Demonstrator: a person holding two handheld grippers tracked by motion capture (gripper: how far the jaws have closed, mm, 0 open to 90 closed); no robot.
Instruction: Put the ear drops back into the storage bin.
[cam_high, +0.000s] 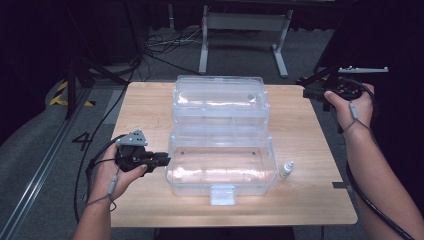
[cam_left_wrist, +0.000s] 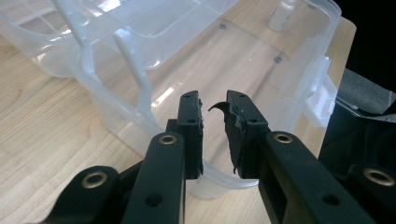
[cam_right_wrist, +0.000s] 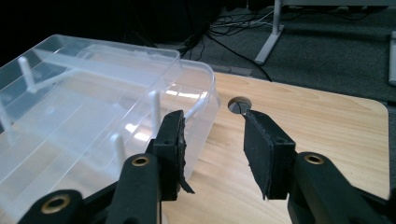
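Setting: wooden table (cam_high: 150, 107) on a grey carpeted floor (cam_high: 30, 145), with dark surroundings, loose cables (cam_high: 165, 42) and a white metal frame (cam_high: 245, 30) at twelve o'clock beyond the far edge.
Left gripper: left gripper (cam_high: 162, 160) sits at about eight o'clock on the table, held in the person's left hand (cam_high: 112, 172), pointing toward three o'clock at the box's left end.
Left gripper state: released; in the left gripper view (cam_left_wrist: 215, 130) the two black jaws stand a narrow gap apart, straddling the clear rim of the box without the pads pressing on it. One pad's (cam_left_wrist: 233, 123) rubber lining is torn and curls at its tip.
Right gripper: right gripper (cam_high: 307, 90) is raised off the table's right edge at about two o'clock, in the right hand (cam_high: 352, 107), aimed toward nine o'clock.
Right gripper state: released; the right gripper view (cam_right_wrist: 212, 149) shows the jaws wide apart with nothing between them, bare wood beyond.
Box: clear plastic box (cam_high: 222, 167) lies at the table's centre, open; its lid (cam_high: 217, 100) is folded back toward twelve o'clock, and a white latch (cam_high: 222, 195) hangs from the front wall at six o'clock. The inside looks bare.
Bottle: small white bottle (cam_high: 286, 170) stands just beside the box's right end, at about four o'clock.
Table hole: round cable hole (cam_right_wrist: 239, 105) in the wood, seen in the right gripper view, just beside the lid's corner.
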